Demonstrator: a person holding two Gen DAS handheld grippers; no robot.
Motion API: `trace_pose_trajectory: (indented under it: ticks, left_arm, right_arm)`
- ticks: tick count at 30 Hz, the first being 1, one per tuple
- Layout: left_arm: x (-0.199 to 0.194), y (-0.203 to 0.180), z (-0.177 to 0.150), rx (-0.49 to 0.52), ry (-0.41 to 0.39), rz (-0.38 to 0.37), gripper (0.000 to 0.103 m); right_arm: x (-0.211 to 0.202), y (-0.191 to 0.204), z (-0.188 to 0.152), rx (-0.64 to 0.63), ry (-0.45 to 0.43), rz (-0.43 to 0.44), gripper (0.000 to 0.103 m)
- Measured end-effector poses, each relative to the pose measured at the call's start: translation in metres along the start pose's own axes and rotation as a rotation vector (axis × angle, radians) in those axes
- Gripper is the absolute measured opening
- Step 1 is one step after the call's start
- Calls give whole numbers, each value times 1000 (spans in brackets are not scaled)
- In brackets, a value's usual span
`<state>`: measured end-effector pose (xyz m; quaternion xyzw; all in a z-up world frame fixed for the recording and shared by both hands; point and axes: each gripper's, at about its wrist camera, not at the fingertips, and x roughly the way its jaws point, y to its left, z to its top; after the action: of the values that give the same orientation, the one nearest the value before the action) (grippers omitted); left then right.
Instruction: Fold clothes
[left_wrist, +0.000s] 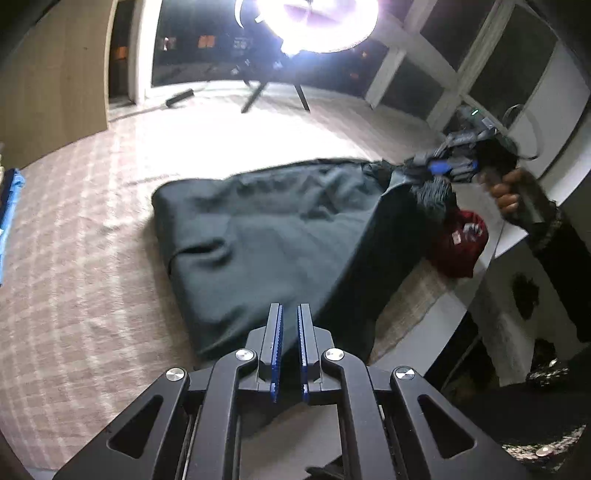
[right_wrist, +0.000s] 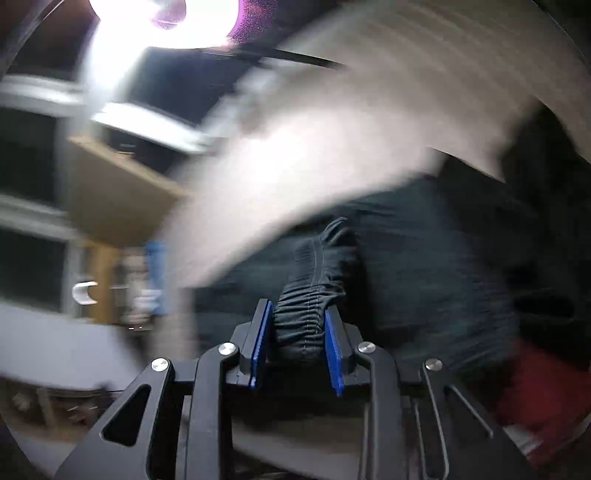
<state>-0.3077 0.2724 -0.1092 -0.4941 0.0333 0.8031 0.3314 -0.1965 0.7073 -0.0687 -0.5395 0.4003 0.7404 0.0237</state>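
Observation:
A dark green garment (left_wrist: 266, 236) lies spread on a pale checked surface (left_wrist: 81, 258). My left gripper (left_wrist: 290, 314) is at its near edge, the blue pads almost together with dark cloth in the thin slit between them. At the garment's far right corner a hand (left_wrist: 506, 195) holds my right gripper (left_wrist: 439, 170), and the cloth rises up to it. In the blurred right wrist view, my right gripper (right_wrist: 299, 314) is shut on the bunched elastic waistband (right_wrist: 306, 314) of the dark garment (right_wrist: 424, 266), which trails away behind.
A red garment (left_wrist: 458, 243) (right_wrist: 539, 398) lies just right of the dark one, near the surface's edge. A bright lamp on a tripod (left_wrist: 275, 92) stands at the back. Blue cloth (left_wrist: 11, 199) lies at the far left, and a wooden panel (left_wrist: 51, 74) stands behind it.

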Motion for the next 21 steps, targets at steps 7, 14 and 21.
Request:
trace_pose_trajectory:
  ticks: [7,14,21]
  left_arm:
    - [41,10,52,68,44,47,16]
    - [107,49,84,42,156,222,19]
    - [89,89,61,-30,179,403,20]
  right_arm:
    - [-5,9,-8,-67,24,44,27]
    - [6,30,-13,-115,40,110,27]
    - [11,22,-12,-4,56,393,27]
